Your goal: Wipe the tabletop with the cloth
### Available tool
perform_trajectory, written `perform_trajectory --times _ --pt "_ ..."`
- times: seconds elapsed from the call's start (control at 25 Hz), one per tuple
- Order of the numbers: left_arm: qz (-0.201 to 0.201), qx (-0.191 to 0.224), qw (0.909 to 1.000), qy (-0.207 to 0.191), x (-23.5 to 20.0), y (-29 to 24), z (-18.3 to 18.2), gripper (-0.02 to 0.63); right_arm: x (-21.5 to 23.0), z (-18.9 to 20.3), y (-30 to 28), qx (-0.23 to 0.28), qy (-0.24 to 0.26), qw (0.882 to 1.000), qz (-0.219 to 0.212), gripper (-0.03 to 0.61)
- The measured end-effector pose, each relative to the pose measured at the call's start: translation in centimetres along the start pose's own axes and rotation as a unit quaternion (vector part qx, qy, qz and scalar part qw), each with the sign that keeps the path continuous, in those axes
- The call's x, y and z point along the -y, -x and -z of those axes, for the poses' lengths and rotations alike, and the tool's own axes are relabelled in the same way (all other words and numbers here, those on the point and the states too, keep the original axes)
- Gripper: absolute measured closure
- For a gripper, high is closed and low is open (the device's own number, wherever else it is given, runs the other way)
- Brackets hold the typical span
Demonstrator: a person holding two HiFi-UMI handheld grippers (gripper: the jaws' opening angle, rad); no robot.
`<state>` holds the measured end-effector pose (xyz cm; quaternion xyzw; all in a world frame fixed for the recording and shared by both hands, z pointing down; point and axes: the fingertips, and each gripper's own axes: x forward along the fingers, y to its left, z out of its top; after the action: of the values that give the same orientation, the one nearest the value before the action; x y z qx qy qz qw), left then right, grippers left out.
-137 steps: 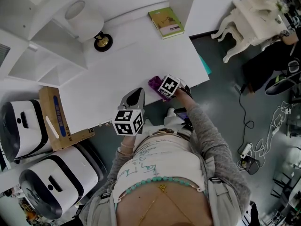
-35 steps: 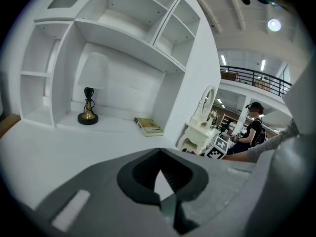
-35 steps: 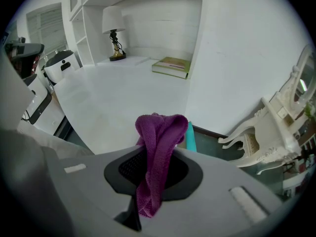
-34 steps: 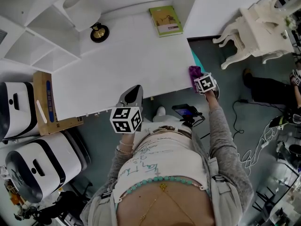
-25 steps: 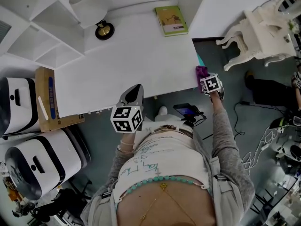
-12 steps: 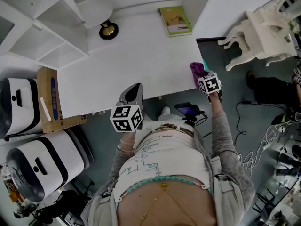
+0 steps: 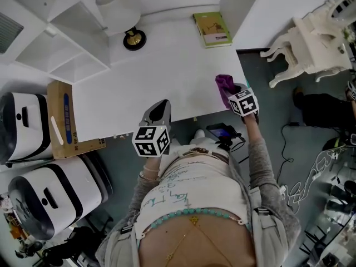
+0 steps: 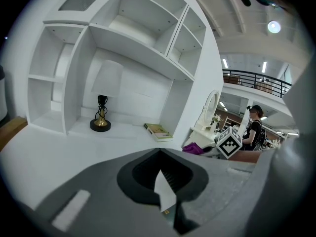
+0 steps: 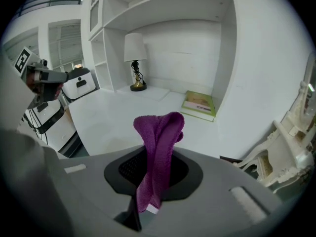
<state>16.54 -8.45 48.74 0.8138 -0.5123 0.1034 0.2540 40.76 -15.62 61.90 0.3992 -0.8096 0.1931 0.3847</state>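
Note:
A purple cloth (image 7: 223, 83) is pinched in my right gripper (image 7: 230, 91) over the white tabletop (image 7: 167, 77), near its front right corner. In the right gripper view the cloth (image 9: 160, 127) stands up out of the shut jaws of the right gripper (image 9: 157, 154); whether it touches the table I cannot tell. My left gripper (image 7: 159, 111) hovers at the table's front edge, jaws together, holding nothing I can make out. In the left gripper view the left gripper (image 8: 160, 169) shows only a thin white sliver in its seam.
A lamp (image 7: 133, 38) and a green book (image 7: 212, 29) sit at the back of the table, under white shelves (image 7: 61, 43). A cardboard box (image 7: 62, 118) and two white machines (image 7: 50, 199) stand at the left. A white chair (image 7: 303, 32) is off the right side.
Over five seconds the right gripper carried the cloth from the front edge to the table's right edge. In the last second it came back left over the corner. The left gripper stayed put.

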Motion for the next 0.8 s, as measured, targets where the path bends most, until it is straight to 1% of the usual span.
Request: perform_trajectory --times 0.28,0.56,0.8 --pt "0.0 0.002 1.0 -0.004 -1.2 0.4 -0.7 0.614 -4.5 -5.2 0.7 0.044 0.013 0.998 -0.038 0.495" --pt "0.002 0.003 0.9999 -0.013 -2.3 0.7 -1.4 0.614 -8.3 -10.0 1.9 0.077 0.047 0.995 -0.053 0.495" --pt "0.002 0.014 0.9997 -0.02 -2.9 0.6 -2.7 0.614 -11.5 -13.8 3.4 0.109 0.074 0.989 -0.064 0.495"
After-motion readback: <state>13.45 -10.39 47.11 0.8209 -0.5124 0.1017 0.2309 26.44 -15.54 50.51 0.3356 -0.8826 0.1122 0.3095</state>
